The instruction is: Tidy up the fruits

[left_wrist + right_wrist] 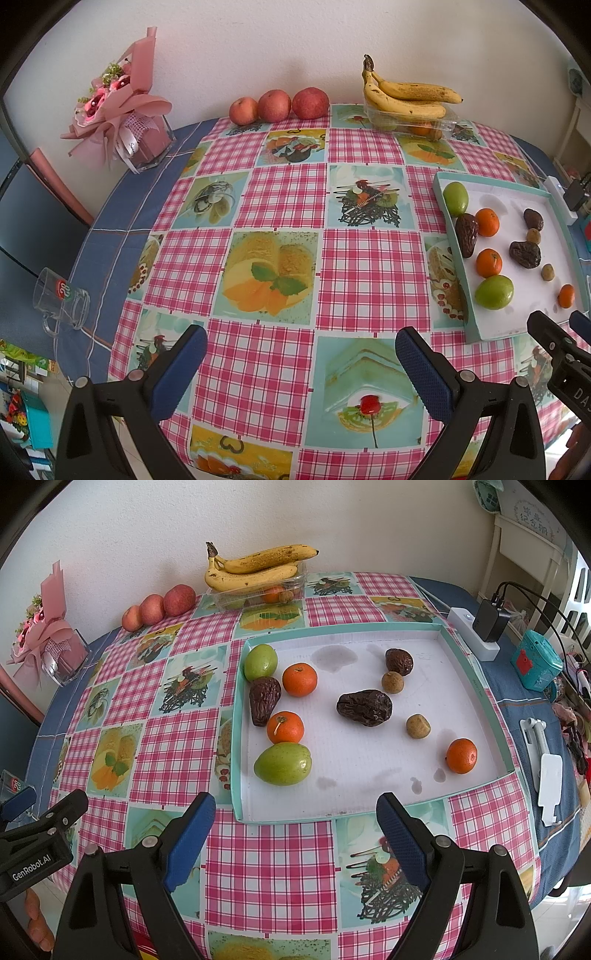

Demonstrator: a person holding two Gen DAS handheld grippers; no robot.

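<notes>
The fruit lies loose in a shallow tray (476, 698): 3 tangerines (299, 679), 2 green fruits (283, 763), 3 dark wrinkled dates (364, 707) and 2 small brown fruits (418, 726), most crowded toward its left wall, with its middle and near part bare. The right gripper (295, 834) hangs just short of the tray's near rim, jaws wide and holding nothing, and the left gripper (301, 363) is likewise spread and empty over bare checked tablecloth (280, 206). Along the far wall sit 3 apples (274, 105) and bananas (406, 96) on a clear box.

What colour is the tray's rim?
Pale teal rim around a white floor; it shows best in the right wrist view.
</notes>
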